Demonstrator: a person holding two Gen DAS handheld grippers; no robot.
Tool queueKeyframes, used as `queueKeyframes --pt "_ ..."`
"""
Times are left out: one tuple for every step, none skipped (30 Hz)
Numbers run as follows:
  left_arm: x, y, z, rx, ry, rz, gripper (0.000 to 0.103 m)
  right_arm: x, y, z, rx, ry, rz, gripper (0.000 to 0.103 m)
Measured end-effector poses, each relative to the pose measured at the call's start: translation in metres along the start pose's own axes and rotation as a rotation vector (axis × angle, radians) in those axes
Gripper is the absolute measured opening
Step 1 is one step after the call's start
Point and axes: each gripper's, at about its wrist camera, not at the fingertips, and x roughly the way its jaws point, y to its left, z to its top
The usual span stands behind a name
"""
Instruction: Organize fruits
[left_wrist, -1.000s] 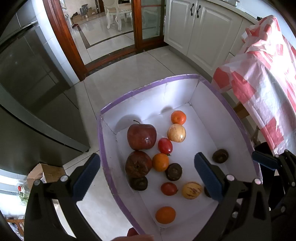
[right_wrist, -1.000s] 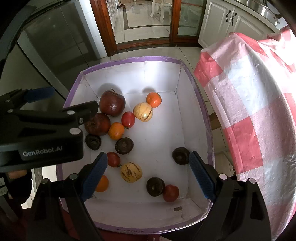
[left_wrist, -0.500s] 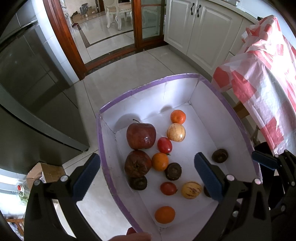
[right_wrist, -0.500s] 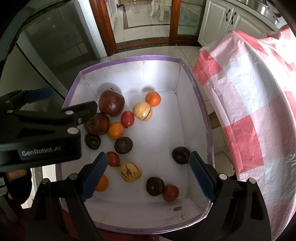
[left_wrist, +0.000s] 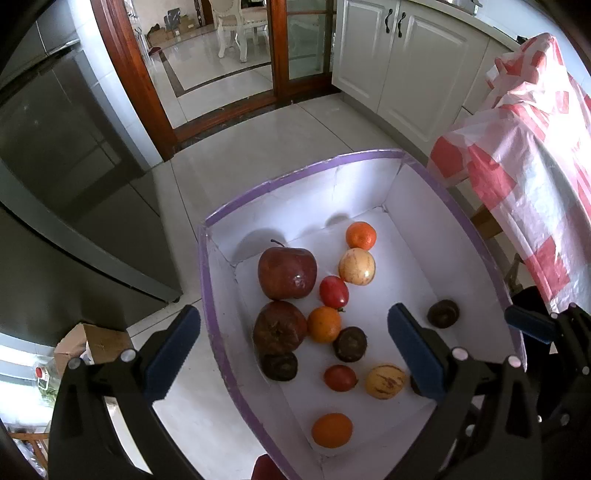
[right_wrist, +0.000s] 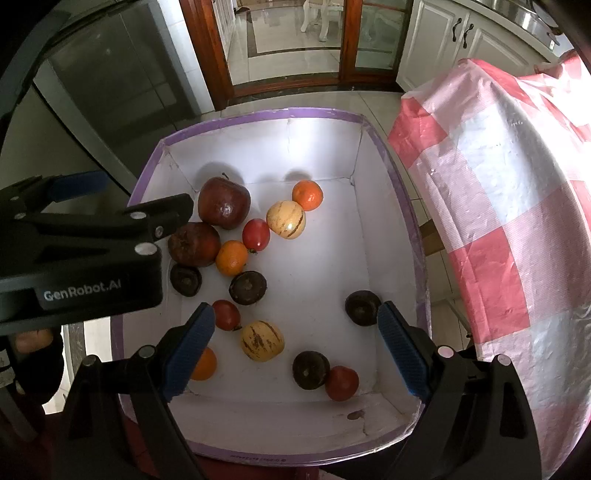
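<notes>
In the white box (right_wrist: 380, 236) with purple rim, on pale kitchen tile beside a checked cloth (right_wrist: 498, 206): assorted fruits (right_wrist: 255, 236), loose. We judge them light, smooth, bruisable; take each across its middle. Our left gripper (left_wrist: 291, 347) and right gripper (right_wrist: 295, 347) hover spread, holding nothing.

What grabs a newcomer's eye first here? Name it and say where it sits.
The white box with a purple rim on the floor, scattered with small fruits, the big dark red apple near its far left corner. Beside it on the right hangs a red-and-white checked cloth. Both open grippers, left gripper and right gripper, hover above the box.
</notes>
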Motion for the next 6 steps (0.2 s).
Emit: queueKeyframes --pt "0.0006 0.0 -0.0005 -0.008 0.004 -0.003 0.102 -0.0003 0.0005 -0.0004 0.0 0.0 -0.001 0.087" --pt "0.0009 0.0019 0.0008 -0.011 0.007 -0.009 0.102 -0.0004 0.0 -0.0006 -0.002 0.0 0.0 0.087" --pt "0.001 0.0036 0.0018 -0.014 0.01 -0.013 0.102 -0.0006 0.0 -0.0008 -0.003 -0.001 0.0 0.087" --pt "0.0011 0.0039 0.0016 -0.018 0.011 -0.015 0.102 -0.0007 -0.0001 -0.0008 -0.004 -0.001 0.0 0.087" --pt "0.0007 0.0048 0.0022 -0.02 0.012 -0.016 0.102 -0.0005 -0.0005 -0.0009 -0.004 -0.001 0.0 0.087" --pt "0.0012 0.0052 0.0021 -0.02 0.012 -0.017 0.102 -0.0004 -0.0006 -0.0005 -0.002 0.0 0.0 0.087"
